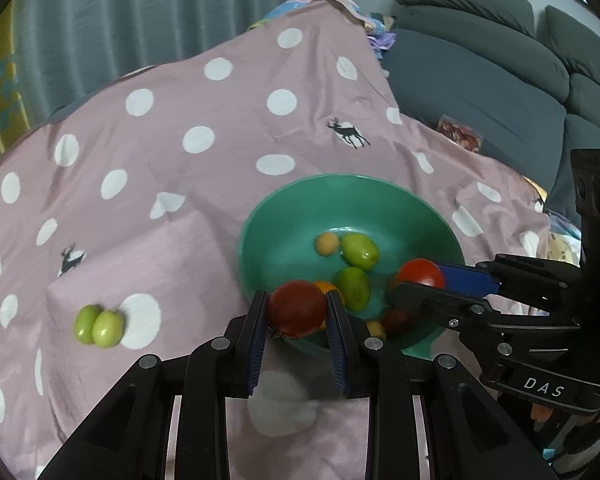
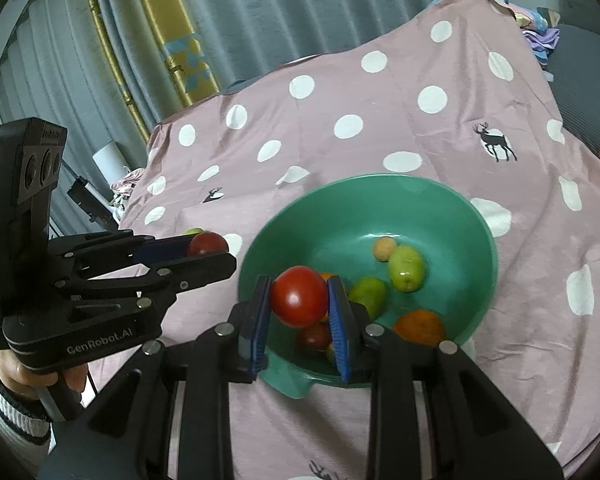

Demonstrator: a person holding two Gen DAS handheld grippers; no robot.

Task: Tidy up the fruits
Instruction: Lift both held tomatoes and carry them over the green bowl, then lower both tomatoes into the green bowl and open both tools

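Observation:
My left gripper (image 1: pixel 297 299) is shut on a dark red tomato (image 1: pixel 296 316), held over the near rim of a green bowl (image 1: pixel 340 179). Beside it, my right gripper (image 1: pixel 416 280) is shut on a brighter red tomato (image 1: pixel 420 272) above the bowl's right side. In the right wrist view, the right gripper (image 2: pixel 299 285) grips its tomato (image 2: pixel 300 300) over the bowl (image 2: pixel 380 178). The left gripper (image 2: pixel 212 249) holds its tomato (image 2: pixel 208 242) left of the bowl. Inside the bowl lie two green fruits (image 2: pixel 406 268), a small yellowish one (image 2: pixel 384 249), an orange (image 2: pixel 420 326) and a small dark red fruit (image 2: pixel 314 338).
Two green fruits (image 1: pixel 99 325) lie side by side on the pink polka-dot cloth (image 1: pixel 160 240), left of the bowl. A grey sofa (image 1: pixel 500 80) stands at the right and curtains (image 2: pixel 260 20) hang behind. A hand in a striped cuff (image 2: pixel 16 396) holds the left gripper.

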